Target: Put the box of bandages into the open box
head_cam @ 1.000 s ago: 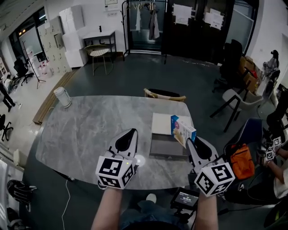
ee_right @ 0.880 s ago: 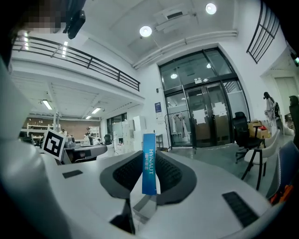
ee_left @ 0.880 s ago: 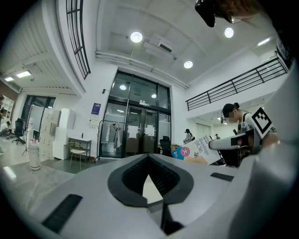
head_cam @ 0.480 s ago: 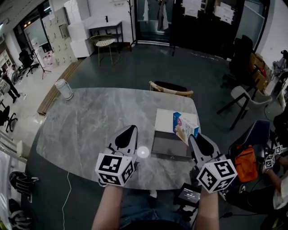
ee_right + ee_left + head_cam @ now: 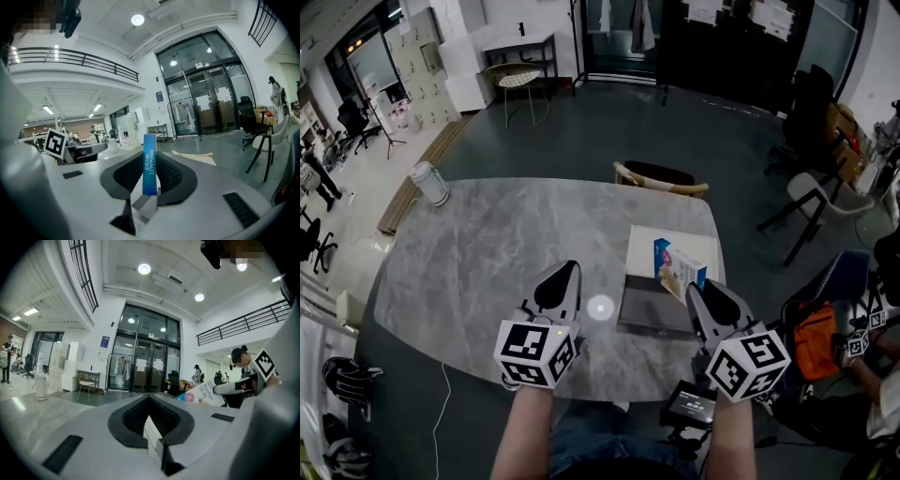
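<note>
Lettering "HYNAUT" runs down bandage box [image 5: 149, 164] gripped by right tongs [image 5: 690, 287].

"HYNAUT" down blue edge of bandage box [image 5: 150, 164]; "Bandage" on its face, seen in left gripper view.

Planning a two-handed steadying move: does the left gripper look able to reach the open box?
Probably yes: the left gripper is just left of the open box, with only bare table between them.
</note>
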Available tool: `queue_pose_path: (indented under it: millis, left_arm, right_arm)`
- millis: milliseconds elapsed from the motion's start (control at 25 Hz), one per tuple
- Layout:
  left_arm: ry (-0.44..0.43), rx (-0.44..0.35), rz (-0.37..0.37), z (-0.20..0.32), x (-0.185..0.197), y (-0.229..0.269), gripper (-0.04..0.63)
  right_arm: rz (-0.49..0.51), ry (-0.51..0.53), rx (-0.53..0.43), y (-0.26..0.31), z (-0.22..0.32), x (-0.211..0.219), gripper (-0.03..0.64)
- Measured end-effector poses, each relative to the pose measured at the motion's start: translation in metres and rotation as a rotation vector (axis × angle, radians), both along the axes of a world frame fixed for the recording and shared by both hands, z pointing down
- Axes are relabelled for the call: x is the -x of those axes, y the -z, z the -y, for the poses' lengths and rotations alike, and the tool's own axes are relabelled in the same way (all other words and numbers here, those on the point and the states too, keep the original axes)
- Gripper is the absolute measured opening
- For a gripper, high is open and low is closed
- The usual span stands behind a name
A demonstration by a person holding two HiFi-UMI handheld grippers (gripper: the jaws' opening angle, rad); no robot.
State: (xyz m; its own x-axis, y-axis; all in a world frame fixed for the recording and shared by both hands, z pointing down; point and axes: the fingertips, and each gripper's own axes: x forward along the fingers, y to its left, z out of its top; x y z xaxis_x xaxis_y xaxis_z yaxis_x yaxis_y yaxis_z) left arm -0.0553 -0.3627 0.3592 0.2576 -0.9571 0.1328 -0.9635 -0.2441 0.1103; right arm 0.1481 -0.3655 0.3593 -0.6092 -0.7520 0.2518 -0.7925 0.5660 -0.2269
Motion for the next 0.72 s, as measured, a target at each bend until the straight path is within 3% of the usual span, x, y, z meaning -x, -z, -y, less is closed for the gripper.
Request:
queue_pose_path:
  millis: [400,720]
  left_arm:
    - [0.055,0.162,-0.039,-0.019,0.018,-0.074,0.011]
    - [0.091,0.214,-0.048,-0.024,0.032,-0.095,0.011]
  right_arm:
    - [-0.032,0.045,0.178,-0.074,-0.017,0.017,0.095]
    - [-0.039,0.089,0.311,-0.107,-0.018,0.032,0.095]
